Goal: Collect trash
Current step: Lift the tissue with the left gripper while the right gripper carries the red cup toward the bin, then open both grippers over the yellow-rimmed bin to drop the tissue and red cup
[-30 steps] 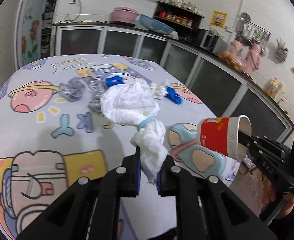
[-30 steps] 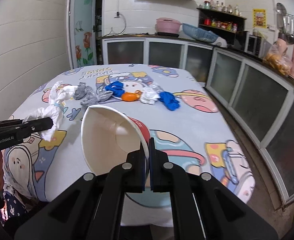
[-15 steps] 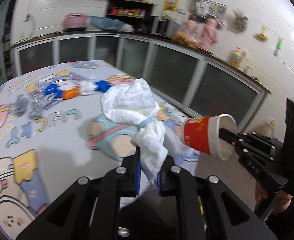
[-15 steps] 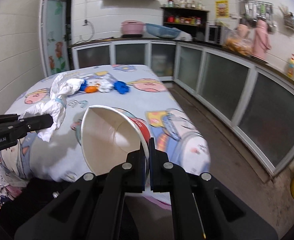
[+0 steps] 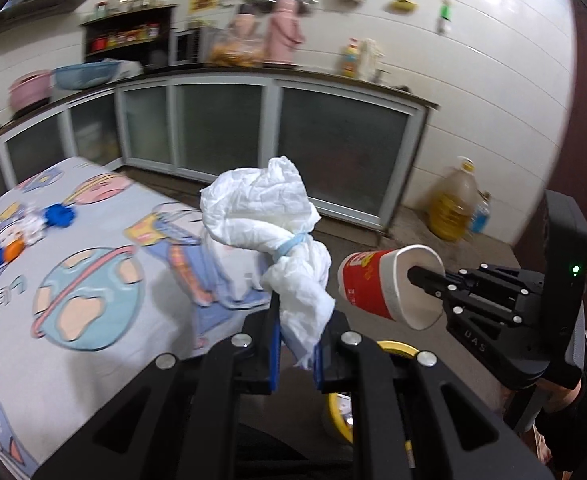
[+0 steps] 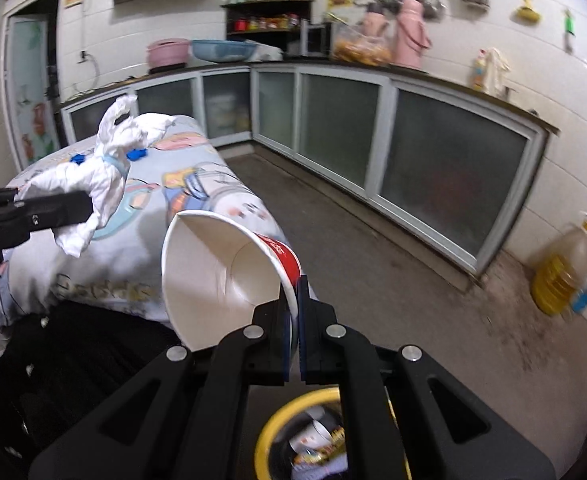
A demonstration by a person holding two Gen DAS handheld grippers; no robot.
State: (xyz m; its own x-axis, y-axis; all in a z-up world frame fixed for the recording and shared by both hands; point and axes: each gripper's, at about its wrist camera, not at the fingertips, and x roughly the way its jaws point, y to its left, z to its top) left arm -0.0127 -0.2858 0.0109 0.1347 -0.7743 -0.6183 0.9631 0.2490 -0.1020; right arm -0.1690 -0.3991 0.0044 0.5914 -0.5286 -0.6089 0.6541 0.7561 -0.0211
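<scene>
We see left gripper (image 5: 297,344) fingers clamped on a crumpled white tissue wad (image 5: 261,216), right gripper (image 6: 292,312) fingers on a red paper cup (image 6: 221,264), empty; the yellow-rimmed bin (image 6: 269,436) holds wrappers.

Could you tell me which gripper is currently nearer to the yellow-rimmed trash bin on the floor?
Right. The right gripper, holding the paper cup, hangs almost directly above the bin; the left gripper, holding the tissue wad, is off beside the table edge.

Even indoor light, fairly bright, with glare on the white tiled wall (image 5: 473,80) above the cabinets. Motion blur smears the table (image 5: 73,280) and floor (image 6: 433,300). Fisheye bending curves the cabinets, and corners go black.
</scene>
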